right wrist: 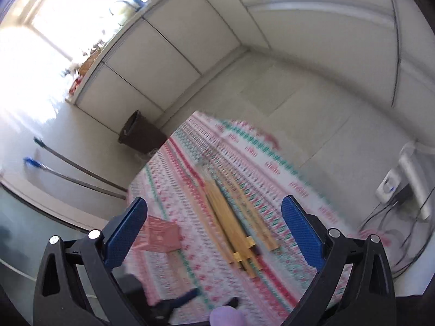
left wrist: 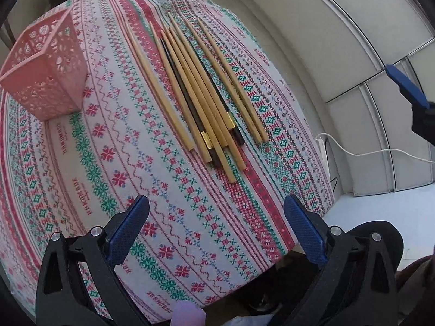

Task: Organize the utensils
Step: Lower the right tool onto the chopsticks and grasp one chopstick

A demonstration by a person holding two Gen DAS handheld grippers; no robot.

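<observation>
Nearest the left wrist camera, the left gripper (left wrist: 216, 233) hung above the near part of the patterned tablecloth (left wrist: 174, 239), its two blue-padded fingers (left wrist: 127, 231) spread wide apart with nothing between them; it looked aimed along the table toward the work, probably so that it could drop onto a stick once one was chosen. Beyond it, about the middle of the table, lay the chopsticks (left wrist: 201, 92), a loose bundle of pale wooden sticks with a couple of dark ones among them, thick ends toward the camera and thin tips pointing away. Most overlapped in a heap, while two pairs lay slightly apart on either side, so single sticks at the edges seemed the easier first picks. To the left and farther back stood the pink basket (left wrist: 46, 73), an upright perforated holder with its mouth open upward, well apart from the bundle and apparently empty, which suggested the sorting had not begun. The right gripper (right wrist: 214, 233) was likewise held wide open and empty, raised higher over the near right of the table; its own view was blurred, showing the same sticks below between its fingers and the basket to the left. From the left view one of its blue fingers showed at the far right. Farthest off were white wall panels and a white cable (left wrist: 361, 152) on the floor.
</observation>
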